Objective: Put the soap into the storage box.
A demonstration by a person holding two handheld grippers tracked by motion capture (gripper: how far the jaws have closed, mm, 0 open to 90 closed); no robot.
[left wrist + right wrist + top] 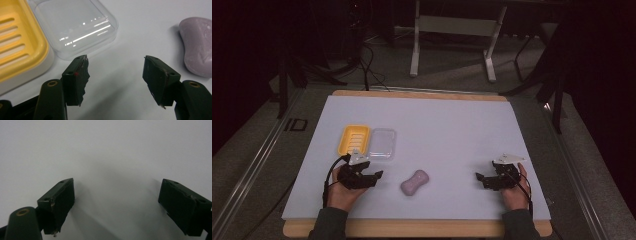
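The soap (414,182) lies near the worktop's (452,125) front edge, between both grippers. Left gripper (115,72), fingers apart and empty, should square up across the bar's narrow waist before closing; right gripper (117,200) rests with fingers apart.

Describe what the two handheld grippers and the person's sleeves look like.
Both the left gripper and the right gripper are black, each with two blocky jaws and brass-coloured pivot holes. A pale three-cornered plate sits on top of each, and a black cable trails from each. The left gripper's inner pad has a ragged edge and a small red dot. The sleeves are dark grey-green.
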